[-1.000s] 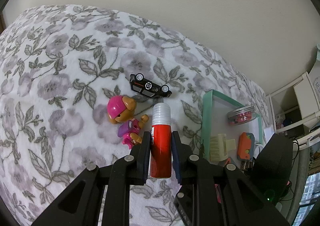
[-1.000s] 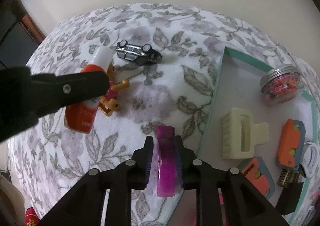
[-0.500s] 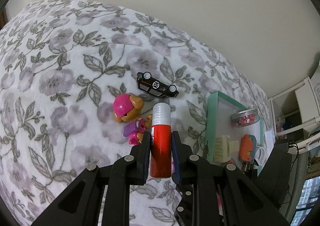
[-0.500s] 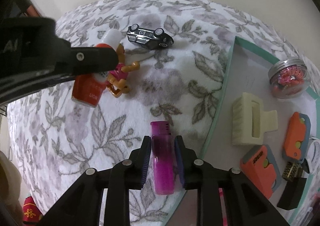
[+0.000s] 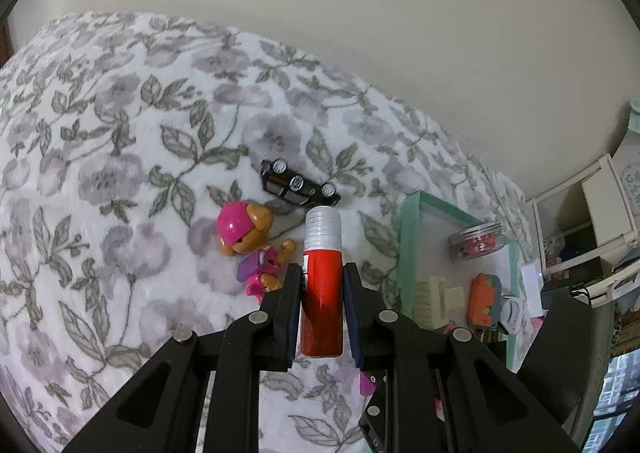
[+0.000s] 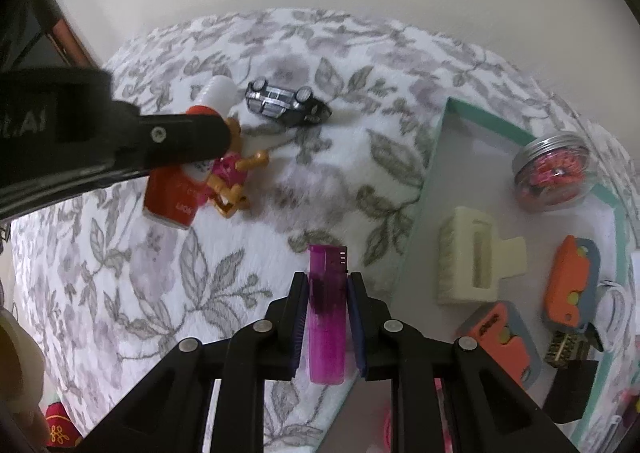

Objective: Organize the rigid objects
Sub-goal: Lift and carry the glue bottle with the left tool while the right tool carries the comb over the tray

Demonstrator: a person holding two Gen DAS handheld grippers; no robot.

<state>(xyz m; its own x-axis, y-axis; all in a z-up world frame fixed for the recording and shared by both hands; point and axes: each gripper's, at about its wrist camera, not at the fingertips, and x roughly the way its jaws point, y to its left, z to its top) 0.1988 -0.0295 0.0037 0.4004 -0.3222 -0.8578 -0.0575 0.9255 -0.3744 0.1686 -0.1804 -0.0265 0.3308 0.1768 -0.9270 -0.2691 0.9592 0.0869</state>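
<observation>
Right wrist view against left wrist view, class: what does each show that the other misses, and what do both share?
Only the right wrist view shows the purple lighter, with the right gripper closing on it. Only the left shows the toy dog's pink helmet and the white shelf. Both show the red glue stick in the left gripper, the black toy car and the green tray.

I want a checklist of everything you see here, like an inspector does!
Surface: white fleecy blanket with grey-purple flowers.
Job's things: red glue stick with white cap; purple see-through lighter; green-rimmed tray.
Clutter: black toy car on its roof, pink-helmeted puppy figure; in tray, cream hair claw, lidded jar, orange gadgets.
Grippers: left gripper clamps glue stick; right gripper closing on lighter.
Cables: nothing seen.
Surroundings: cream wall, white shelving.
</observation>
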